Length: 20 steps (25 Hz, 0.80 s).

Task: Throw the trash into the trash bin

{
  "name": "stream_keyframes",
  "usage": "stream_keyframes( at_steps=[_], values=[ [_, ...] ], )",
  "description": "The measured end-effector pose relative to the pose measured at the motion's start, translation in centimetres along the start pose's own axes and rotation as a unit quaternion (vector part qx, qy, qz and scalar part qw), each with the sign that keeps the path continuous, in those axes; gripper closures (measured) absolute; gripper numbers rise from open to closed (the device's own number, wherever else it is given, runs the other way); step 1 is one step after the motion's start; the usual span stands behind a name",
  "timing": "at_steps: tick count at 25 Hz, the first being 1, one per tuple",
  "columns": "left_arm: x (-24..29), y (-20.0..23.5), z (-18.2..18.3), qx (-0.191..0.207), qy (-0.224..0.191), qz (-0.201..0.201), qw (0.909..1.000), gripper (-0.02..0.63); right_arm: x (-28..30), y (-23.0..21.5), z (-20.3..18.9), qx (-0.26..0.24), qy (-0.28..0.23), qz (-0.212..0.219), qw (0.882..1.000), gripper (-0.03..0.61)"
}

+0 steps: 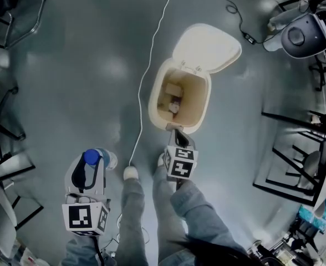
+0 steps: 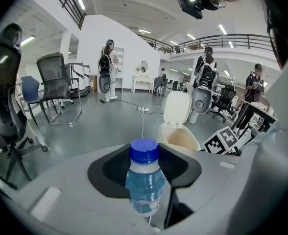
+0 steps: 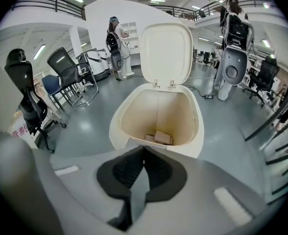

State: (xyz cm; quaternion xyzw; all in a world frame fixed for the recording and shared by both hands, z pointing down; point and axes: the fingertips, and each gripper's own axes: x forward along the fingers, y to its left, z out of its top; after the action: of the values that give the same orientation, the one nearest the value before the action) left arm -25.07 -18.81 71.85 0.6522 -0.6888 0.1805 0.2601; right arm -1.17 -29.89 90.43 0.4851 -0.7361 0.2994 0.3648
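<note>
A cream trash bin (image 1: 200,107) stands on the grey floor with its lid (image 1: 208,47) swung back, and some cardboard scraps (image 1: 173,101) lie at its bottom. My left gripper (image 1: 94,160) is low at the left, shut on a clear plastic bottle (image 1: 108,159) with a blue cap. In the left gripper view the bottle (image 2: 144,182) stands upright between the pads of the left gripper (image 2: 145,156), with the bin (image 2: 179,137) ahead to the right. My right gripper (image 1: 176,132) hangs just over the bin's near rim. In its own view the right gripper (image 3: 144,150) is shut and holds nothing, above the bin (image 3: 124,116).
A white cable (image 1: 147,82) runs down the floor left of the bin to my feet (image 1: 131,173). Black table frames (image 1: 296,159) stand at the right and a grey rounded machine (image 1: 302,35) at the top right. Office chairs (image 2: 56,84) and standing people (image 2: 108,70) are farther off.
</note>
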Motion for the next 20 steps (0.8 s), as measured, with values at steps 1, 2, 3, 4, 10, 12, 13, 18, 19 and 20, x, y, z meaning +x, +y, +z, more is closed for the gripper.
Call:
stream_keyframes(
  at_steps=[1, 2, 3, 4, 10, 12, 13, 18, 19, 20],
  values=[
    [0.0, 0.0, 0.0, 0.0, 0.0, 0.0, 1.0, 0.43, 0.0, 0.0, 0.0, 0.0, 0.001, 0.002, 1.0, 0.574],
    [0.0, 0.0, -0.1, 0.0, 0.0, 0.001, 1.0, 0.43, 0.0, 0.0, 0.1, 0.0, 0.002, 0.003, 1.0, 0.574],
    [-0.1, 0.0, -0.2, 0.0, 0.001, 0.002, 1.0, 0.428, 0.0, 0.0, 0.1, -0.001, 0.002, 0.004, 1.0, 0.574],
    [-0.2, 0.0, -0.3, -0.001, 0.002, 0.002, 1.0, 0.43, -0.1, 0.0, 0.2, -0.001, 0.001, 0.005, 1.0, 0.574],
    [-0.5, -0.1, -0.3, 0.002, 0.006, 0.005, 1.0, 0.428, -0.2, 0.0, 0.6, -0.007, 0.001, 0.012, 1.0, 0.574],
    [-0.6, -0.1, -0.3, 0.005, 0.004, 0.006, 1.0, 0.428, -0.4, -0.1, 0.6, -0.005, 0.003, 0.013, 1.0, 0.574],
    [-0.6, -0.2, -0.2, 0.006, 0.003, 0.005, 1.0, 0.428, -0.6, -0.2, 0.8, -0.001, 0.002, 0.013, 1.0, 0.574],
    [-0.5, -0.9, 1.3, 0.014, -0.003, 0.001, 0.9999, 0.428, -1.9, -0.7, 3.0, 0.017, -0.022, 0.015, 1.0, 0.574],
    [-0.5, -1.1, 1.7, 0.015, -0.005, 0.0, 0.9999, 0.429, -2.3, -0.9, 3.6, 0.018, -0.027, 0.015, 0.999, 0.575],
    [-0.5, -1.3, 2.0, 0.017, -0.008, -0.002, 0.9998, 0.43, -2.7, -1.1, 4.2, 0.019, -0.033, 0.015, 0.999, 0.574]
  ],
)
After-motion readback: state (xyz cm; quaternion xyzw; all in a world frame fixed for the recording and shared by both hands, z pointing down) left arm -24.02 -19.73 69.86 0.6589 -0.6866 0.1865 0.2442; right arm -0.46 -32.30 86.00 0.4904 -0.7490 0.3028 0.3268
